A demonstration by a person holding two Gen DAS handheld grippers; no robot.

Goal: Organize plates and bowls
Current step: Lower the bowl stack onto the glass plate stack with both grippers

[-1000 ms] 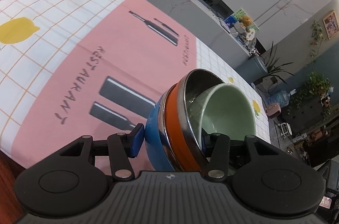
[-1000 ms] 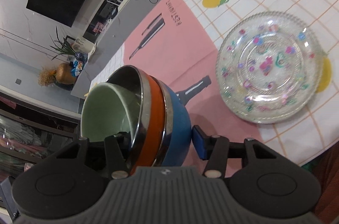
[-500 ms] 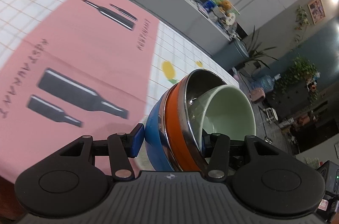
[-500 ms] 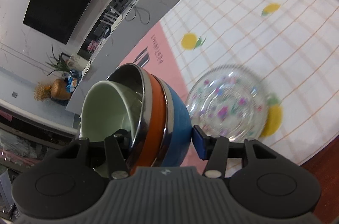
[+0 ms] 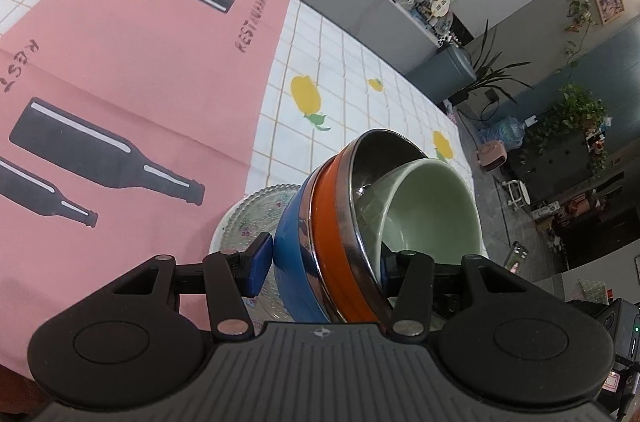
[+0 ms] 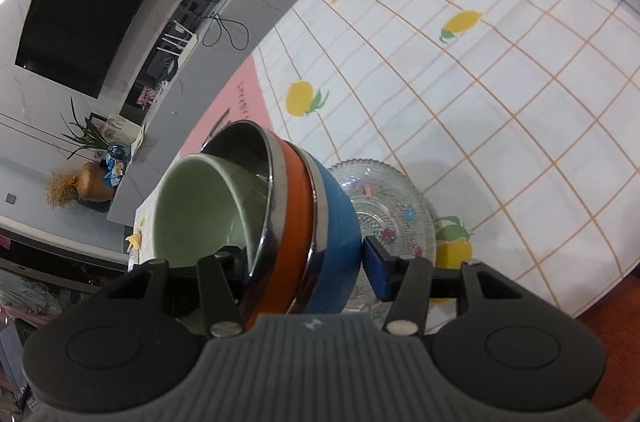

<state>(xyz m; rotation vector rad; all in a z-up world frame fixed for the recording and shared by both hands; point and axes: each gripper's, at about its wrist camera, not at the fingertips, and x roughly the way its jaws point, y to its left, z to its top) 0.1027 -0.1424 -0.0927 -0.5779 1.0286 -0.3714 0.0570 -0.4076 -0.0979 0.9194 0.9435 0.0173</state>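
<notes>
Two handheld grippers carry a nest of bowls above a dining table, one clamped on each side of the stack. The left gripper [image 5: 322, 264] grasps the stack with one blue pad against the outside of the blue bowl [image 5: 294, 254] and the other finger reaching inside the rim beside the green bowl [image 5: 434, 210]. The right gripper [image 6: 304, 264] holds the same stack from the opposite side, its blue pad [image 6: 376, 272] on the blue bowl's [image 6: 340, 230] outer wall and its other finger inside the rim.

The stack is tilted on edge: the blue bowl is outermost, an orange bowl [image 5: 334, 234] sits in it, and a pale green bowl lies loose in the shiny metal lining [image 5: 384, 152] of the orange one. Directly below and behind the stack, a patterned glass plate [image 6: 394, 206] rests on the tablecloth [image 6: 520, 82], a white checked cloth printed with yellow lemons. In the left view, the plate [image 5: 250, 216] lies partly on a pink placemat [image 5: 140, 62] printed with black bottles and the word "RESTAURANT". Whether the bowls touch the plate cannot be told.
</notes>
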